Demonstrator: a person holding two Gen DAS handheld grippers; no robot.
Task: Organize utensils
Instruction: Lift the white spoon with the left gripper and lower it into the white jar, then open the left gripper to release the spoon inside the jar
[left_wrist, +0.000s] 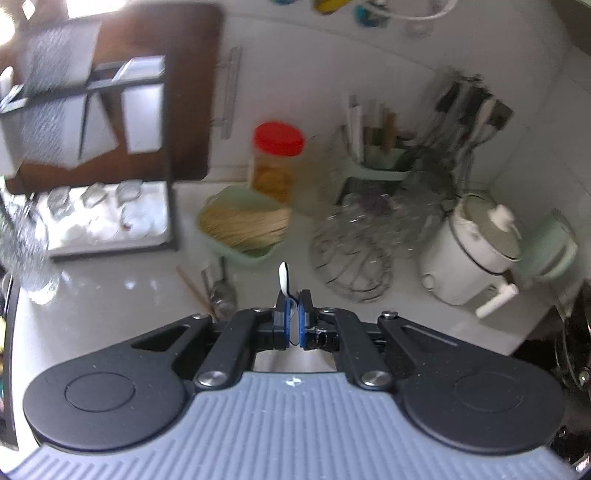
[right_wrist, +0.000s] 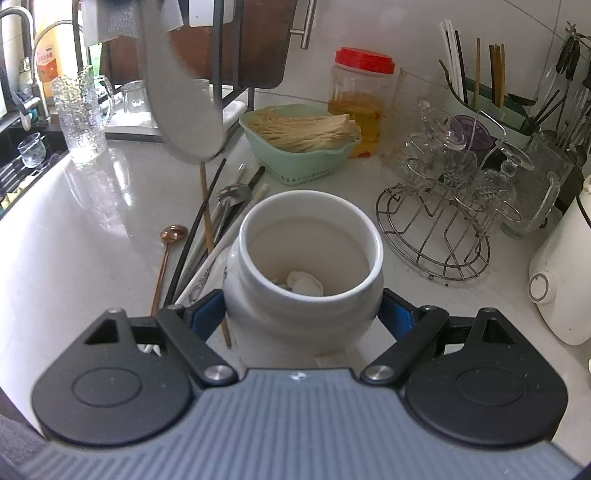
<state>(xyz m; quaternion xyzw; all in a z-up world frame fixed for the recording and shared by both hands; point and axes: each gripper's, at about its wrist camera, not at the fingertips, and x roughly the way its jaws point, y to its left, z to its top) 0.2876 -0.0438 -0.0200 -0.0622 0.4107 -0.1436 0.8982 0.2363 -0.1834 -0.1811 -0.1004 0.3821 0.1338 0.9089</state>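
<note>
Left tool (left_wrist: 294, 314) pinches a white spoon (left_wrist: 283, 277); right tool (right_wrist: 303, 314) clamps the jar (right_wrist: 306, 258). Carry the spoon level, drop it into the jar's mouth.

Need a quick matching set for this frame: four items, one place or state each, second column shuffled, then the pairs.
1. white spoon
2. white jar
3. copper spoon
4. green basket

A. lying on the counter
B. holds pale noodles
C. pinched in the left gripper
D. between the jaws of the right gripper

Pairs: 1-C, 2-D, 3-A, 4-B
</note>
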